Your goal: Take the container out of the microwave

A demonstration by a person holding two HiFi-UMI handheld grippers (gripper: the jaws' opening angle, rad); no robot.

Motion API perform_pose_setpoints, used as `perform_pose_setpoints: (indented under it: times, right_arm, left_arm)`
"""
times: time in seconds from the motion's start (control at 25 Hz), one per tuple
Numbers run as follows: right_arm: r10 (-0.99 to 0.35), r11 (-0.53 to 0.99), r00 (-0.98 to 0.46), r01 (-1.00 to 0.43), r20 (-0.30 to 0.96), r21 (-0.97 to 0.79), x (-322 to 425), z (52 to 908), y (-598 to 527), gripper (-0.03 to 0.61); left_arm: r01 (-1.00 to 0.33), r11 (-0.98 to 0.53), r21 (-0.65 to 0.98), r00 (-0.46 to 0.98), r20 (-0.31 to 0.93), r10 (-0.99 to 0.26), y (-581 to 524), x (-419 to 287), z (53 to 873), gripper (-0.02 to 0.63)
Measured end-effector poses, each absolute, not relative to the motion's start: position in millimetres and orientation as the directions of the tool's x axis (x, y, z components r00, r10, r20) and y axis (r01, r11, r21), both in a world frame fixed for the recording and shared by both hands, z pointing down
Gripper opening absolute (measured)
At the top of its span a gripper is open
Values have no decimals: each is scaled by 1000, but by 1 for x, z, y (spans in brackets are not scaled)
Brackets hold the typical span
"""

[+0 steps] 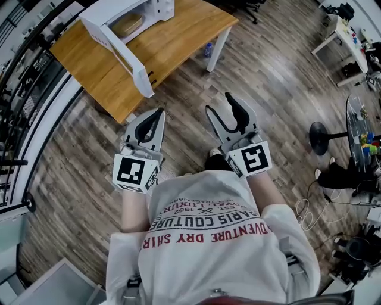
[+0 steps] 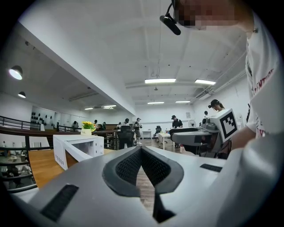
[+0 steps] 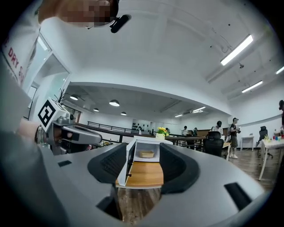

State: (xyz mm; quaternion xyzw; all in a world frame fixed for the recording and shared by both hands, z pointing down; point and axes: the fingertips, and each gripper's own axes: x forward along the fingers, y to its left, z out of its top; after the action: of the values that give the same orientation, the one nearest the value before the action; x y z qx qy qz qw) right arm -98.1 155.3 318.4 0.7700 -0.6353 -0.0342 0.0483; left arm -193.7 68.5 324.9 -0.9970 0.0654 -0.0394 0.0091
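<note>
Right gripper [image 3: 143,162] was wide open & empty; left gripper [image 2: 141,150] was pinched shut & empty. Both hung well short of the wooden table [image 1: 178,41]. The shallow tan container [image 3: 147,154] sat inside the white microwave [image 1: 159,8]. Risk: its open white door [image 1: 119,50] jutted toward the table's near edge, so a reach in could clip it & jolt the microwave. Black stool base [image 1: 321,138] stood well apart.

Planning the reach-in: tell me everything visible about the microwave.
The microwave is a white, boxy shell, plastic or painted by its look, standing upright on the wooden table. Its door is swung wide open and sticks out toward the table's near edge. Inside the open cavity lies a shallow tan container. Only the table and the container touch it.
</note>
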Motion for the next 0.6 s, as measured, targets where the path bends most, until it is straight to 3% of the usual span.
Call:
perform_pose_setpoints:
  times: [0.28,0.6]
  right_arm:
    - [-986,-167,167,-985,3,44,-30,338,131,230]
    - [-999,20,-19,-1000,35,20,67,350,81,230]
  left_arm:
    - [-208,-978,-30,972,108,-210,51,-154,345,14]
    - [-367,-929,-47,919,139,-370,27,-69,353,14]
